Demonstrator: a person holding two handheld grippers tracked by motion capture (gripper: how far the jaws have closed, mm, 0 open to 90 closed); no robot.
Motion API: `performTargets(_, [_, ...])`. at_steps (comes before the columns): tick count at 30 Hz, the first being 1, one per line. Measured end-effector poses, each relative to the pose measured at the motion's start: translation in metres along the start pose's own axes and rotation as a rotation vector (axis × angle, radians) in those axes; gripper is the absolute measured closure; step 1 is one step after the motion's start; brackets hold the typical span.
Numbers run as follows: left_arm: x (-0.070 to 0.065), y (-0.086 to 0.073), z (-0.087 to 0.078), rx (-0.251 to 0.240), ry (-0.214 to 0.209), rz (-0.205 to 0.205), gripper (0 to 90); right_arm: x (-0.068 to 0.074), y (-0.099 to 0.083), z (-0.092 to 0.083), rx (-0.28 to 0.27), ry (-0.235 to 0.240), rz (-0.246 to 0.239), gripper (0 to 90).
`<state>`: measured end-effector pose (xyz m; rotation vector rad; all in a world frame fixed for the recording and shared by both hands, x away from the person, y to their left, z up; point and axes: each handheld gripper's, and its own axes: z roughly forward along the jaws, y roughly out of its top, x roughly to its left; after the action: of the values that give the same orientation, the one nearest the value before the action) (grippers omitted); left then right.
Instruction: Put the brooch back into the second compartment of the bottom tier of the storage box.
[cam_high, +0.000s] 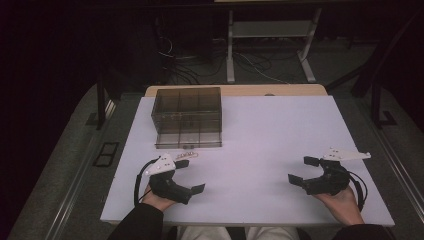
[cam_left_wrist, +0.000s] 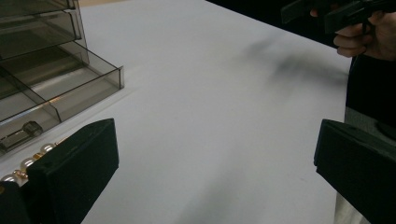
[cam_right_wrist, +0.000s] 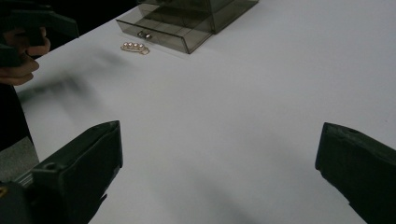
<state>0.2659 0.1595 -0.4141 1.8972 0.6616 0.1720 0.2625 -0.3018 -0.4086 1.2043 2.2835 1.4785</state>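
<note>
Resting near the front edge of the white table (cam_high: 260, 130), both grippers sit in a person's hands with their jaws spread wide and nothing between them. The left gripper (cam_high: 194, 176) is close to the front left corner, held from below by the left hand (cam_high: 157, 199), and its jaws point toward the right side of the table. The right gripper (cam_high: 300, 170) is close to the front right corner, held by the right hand (cam_high: 342, 200), and its jaws point left, toward the other gripper. The two are well apart, with bare table between them.

A small pearl clip (cam_high: 186, 155) with a gold edge lies on the table just in front of the smoky clear drawer box (cam_high: 187, 107), which stands toward the back left part of the table. The bottom drawer (cam_high: 188, 140) of the box is pulled out toward the person. The clip is just beside the left gripper's far jaw.

In the left gripper view, that jaw covers most of the clip, so just a few pearls peek out. A small silver thing (cam_right_wrist: 144, 34) lies inside the open drawer, but it is too small to tell what it is. The sleeves are cut off at the bottom of the high view.
</note>
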Motion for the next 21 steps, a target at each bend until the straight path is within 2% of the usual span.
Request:
performTargets(10, [-0.001,0.009,0.001,0.052,0.0,0.023,0.0,0.0,-0.001,-0.001,0.003,-0.005,0.003,0.4])
performTargets(21, [0.006,0.019,0.001,0.102,0.008,0.033,0.0,0.0,-0.002,-0.001,0.004,-0.008,-0.003,0.4])
